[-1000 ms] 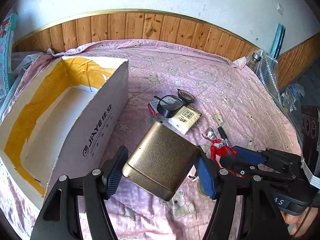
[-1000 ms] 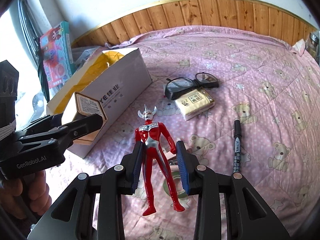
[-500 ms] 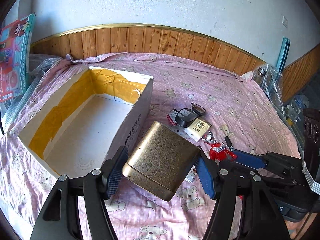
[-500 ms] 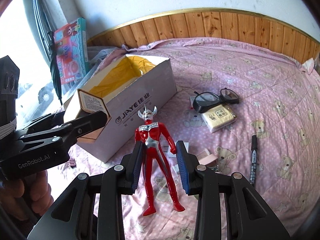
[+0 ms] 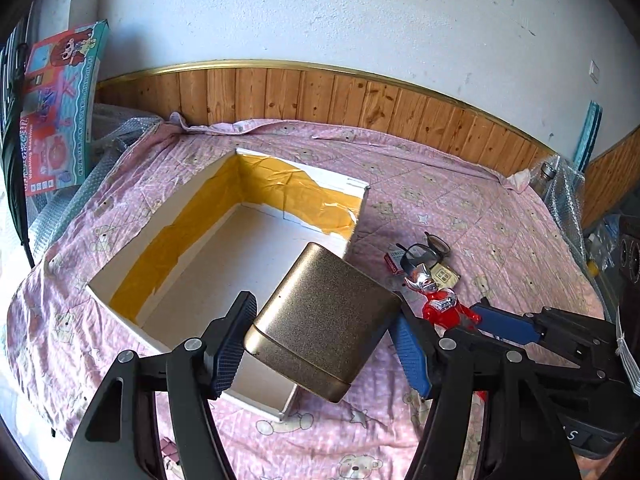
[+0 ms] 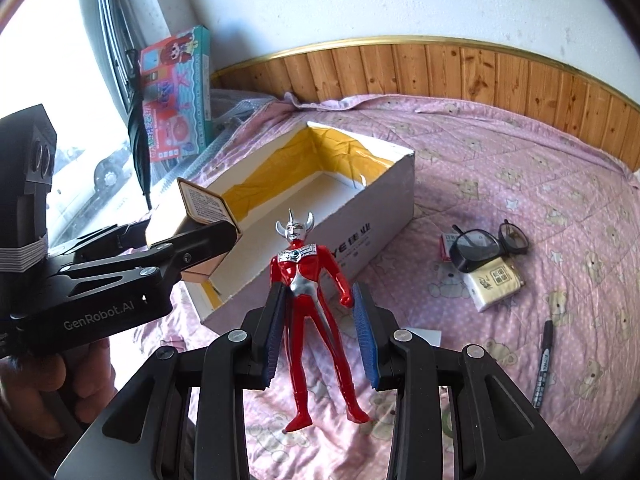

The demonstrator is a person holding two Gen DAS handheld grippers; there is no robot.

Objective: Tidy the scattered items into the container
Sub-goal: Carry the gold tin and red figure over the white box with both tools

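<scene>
Ahead of both our jaws sits the open cardboard box (image 5: 224, 240) on the pink bedspread (image 5: 460, 200). Our left gripper (image 5: 320, 344) is clenched on the gold tin (image 5: 324, 320), held over the box's near corner. Our right gripper (image 6: 320, 328) clamps the red figure (image 6: 312, 300); glasses (image 6: 488, 246) and pen (image 6: 544, 364) lie to its right.

Black tongs (image 6: 320, 332), blue ribbed pads (image 6: 366, 340), silver screws.

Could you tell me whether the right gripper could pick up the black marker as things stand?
Probably not: the right gripper is shut on the red toy figure; otherwise the black marker lies unobstructed on the quilt.
</scene>
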